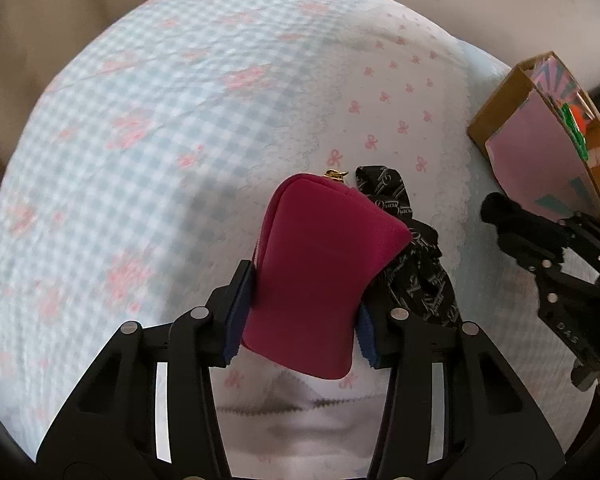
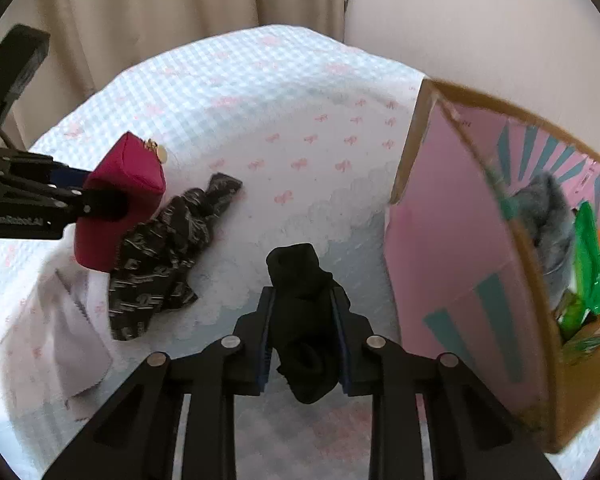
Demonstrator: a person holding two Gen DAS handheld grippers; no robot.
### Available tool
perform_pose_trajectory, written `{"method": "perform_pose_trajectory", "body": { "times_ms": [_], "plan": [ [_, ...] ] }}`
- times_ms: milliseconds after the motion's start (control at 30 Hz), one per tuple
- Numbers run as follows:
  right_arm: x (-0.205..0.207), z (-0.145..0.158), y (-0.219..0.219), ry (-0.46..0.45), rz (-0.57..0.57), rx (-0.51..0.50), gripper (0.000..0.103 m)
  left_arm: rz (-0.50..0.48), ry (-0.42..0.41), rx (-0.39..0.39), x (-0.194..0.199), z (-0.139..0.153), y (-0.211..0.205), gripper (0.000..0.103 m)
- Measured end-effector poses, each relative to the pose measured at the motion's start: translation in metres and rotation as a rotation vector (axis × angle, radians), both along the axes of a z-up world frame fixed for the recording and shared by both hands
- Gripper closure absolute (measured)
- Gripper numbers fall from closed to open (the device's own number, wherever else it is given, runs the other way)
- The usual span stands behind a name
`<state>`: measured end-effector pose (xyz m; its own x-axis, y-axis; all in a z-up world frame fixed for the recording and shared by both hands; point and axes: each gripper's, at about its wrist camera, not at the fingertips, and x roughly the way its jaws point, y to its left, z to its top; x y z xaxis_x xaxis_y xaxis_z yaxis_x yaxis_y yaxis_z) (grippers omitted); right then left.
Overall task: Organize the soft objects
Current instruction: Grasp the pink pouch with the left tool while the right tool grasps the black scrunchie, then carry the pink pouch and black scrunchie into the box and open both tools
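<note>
Checked bedspread [image 1: 148, 128] underlies scene. Cardboard box [image 2: 452, 240], pink inside, stands at right on bedspread. Patterned black cloth [image 2: 164, 248] lies beside raised red pouch [image 1: 320, 272]. Left gripper [image 1: 300, 300] clamps red pouch; right gripper [image 2: 304, 320] clamps black sock [image 2: 300, 280].

Magenta zip pouch [image 1: 316, 276]: soft, rectangular, gold zipper pull at its 12 o'clock end, raised off the bedding. Black patterned cloth [image 2: 168, 252]: crumpled, lying flat at the pouch's 4 o'clock, touching it. Black sock bundle [image 2: 304, 320]: rolled, at 3 o'clock of the cloth, apart from it.
</note>
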<state>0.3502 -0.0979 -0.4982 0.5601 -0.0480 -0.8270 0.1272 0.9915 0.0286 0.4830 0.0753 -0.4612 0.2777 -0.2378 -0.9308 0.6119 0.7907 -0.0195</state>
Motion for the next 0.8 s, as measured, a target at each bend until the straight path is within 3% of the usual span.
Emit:
{"method": "perform_pose_trajectory", "body": {
  "times_ms": [300,567,800],
  "plan": [
    [-0.030,0.062,-0.001,-0.072,0.010,0.018,0.080,0.094,-0.080,-0.026,-0.044,0.072,0.000,0.061],
    [-0.087,0.155,-0.010,-0.157,0.005,0.035,0.080,0.170,-0.151,-0.101,-0.113,0.173,-0.009,0.061],
    [-0.129,0.231,-0.024,-0.192,0.013,0.120,0.080,0.216,-0.220,-0.152,-0.174,0.248,-0.026,0.061]
  ]
}}
